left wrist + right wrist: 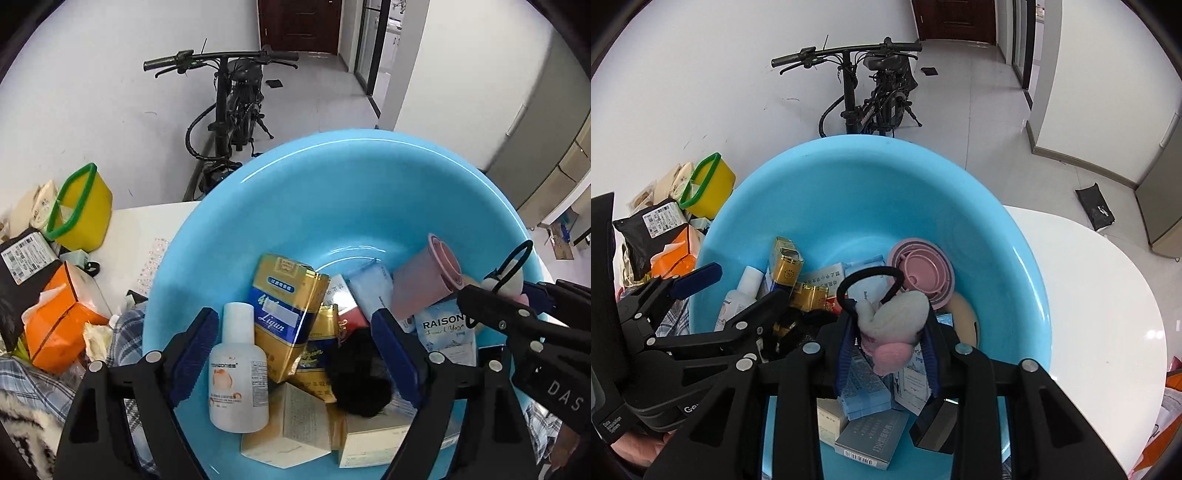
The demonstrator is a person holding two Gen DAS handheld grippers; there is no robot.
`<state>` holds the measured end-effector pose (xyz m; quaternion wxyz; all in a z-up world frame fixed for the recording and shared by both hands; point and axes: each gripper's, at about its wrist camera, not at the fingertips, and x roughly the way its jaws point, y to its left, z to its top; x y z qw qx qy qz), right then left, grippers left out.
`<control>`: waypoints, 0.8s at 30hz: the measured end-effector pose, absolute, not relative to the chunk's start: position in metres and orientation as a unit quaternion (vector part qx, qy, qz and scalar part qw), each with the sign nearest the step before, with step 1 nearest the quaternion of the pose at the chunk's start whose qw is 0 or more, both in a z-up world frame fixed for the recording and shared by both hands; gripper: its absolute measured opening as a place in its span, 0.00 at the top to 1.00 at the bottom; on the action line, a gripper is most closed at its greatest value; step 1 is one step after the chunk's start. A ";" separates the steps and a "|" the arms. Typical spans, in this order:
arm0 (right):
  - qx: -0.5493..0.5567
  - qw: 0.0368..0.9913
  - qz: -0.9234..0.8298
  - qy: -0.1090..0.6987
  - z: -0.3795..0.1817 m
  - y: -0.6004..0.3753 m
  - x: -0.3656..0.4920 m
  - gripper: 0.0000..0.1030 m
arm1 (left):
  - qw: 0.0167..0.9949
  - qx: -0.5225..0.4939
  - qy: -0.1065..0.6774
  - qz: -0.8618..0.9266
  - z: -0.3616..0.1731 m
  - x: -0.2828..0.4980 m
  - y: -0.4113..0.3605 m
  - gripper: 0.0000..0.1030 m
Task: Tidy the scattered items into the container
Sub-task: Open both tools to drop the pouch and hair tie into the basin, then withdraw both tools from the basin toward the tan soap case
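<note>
A big blue basin [258, 206] [1008, 266] stands on the white table and holds several items: a white bottle [238, 369], a gold and blue box [286, 314], a pink cup [428, 284] [923, 271], cartons and a black fluffy thing [360, 373]. My left gripper [295, 354] is open over the basin, empty. My right gripper [888, 347] is shut on a plush hair tie [892, 325] with a black elastic loop, held over the basin. It also shows in the left wrist view [504, 275].
Left of the basin lie an orange tissue box [59, 317], a yellow tub with a green rim [83, 206], a black parcel [646, 229] and plaid cloth [22, 376]. White table [1108, 295] extends right. A bicycle [232, 99] leans on the far wall.
</note>
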<state>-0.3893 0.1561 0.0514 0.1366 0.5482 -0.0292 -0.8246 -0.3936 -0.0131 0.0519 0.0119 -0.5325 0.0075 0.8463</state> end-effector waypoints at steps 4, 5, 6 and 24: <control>0.547 0.133 -0.826 -0.034 0.051 0.157 -0.389 0.44 | 0.014 -0.536 0.003 0.844 0.052 -0.392 -0.014 0.17; 0.543 0.126 -0.830 -0.040 0.052 0.159 -0.389 0.39 | 0.009 -0.535 0.006 0.845 0.053 -0.392 -0.014 0.17; 0.537 0.121 -0.833 -0.047 0.053 0.162 -0.390 0.34 | 0.010 -0.534 0.006 0.845 0.053 -0.392 -0.014 0.17; 0.536 0.125 -0.831 -0.082 0.057 0.175 -0.388 0.13 | 0.004 -0.517 -0.004 0.856 0.059 -0.382 -0.023 0.17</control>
